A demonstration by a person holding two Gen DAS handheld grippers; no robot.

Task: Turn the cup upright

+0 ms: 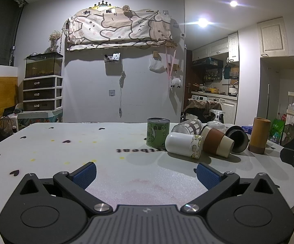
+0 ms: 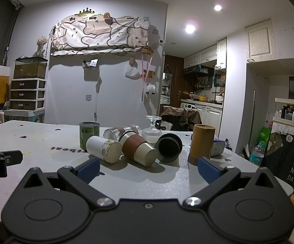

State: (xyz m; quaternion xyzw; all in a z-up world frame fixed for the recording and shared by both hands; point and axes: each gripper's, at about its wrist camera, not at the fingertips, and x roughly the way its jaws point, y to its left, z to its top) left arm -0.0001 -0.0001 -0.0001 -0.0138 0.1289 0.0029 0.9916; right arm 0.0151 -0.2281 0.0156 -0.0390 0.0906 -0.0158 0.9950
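Behind the table (image 1: 45, 146) stands a grey wall with a patterned cloth (image 1: 118, 26) hung high on it, a set of drawers (image 1: 42, 93) with a glass tank on top at the left, and a small kitchen at the right; on the table, toward its right part, a group of cups and jars is gathered closely. Three cups lie on their sides next to each other: a white cup (image 2: 103, 149) with a picture band, a brown and cream cup (image 2: 138, 147) in the middle, and a black cup (image 2: 168, 147) whose dark opening faces the right camera; behind them a green tin (image 2: 89, 135) stands upright, a clear glass jar (image 2: 122, 132) lies on its side, and a stemmed glass (image 2: 152, 131) stands with its foot up; a tall wooden tube (image 2: 200, 144) stands upright just at the right of the black cup. The left gripper (image 1: 145, 173) is low over the bare table, its blue fingers (image 1: 85, 173) wide apart and holding nothing, well before the cups; the right gripper (image 2: 149, 169) also has its fingers wide apart and empty, close in front of the lying cups, the brown and cream one between them in the view.
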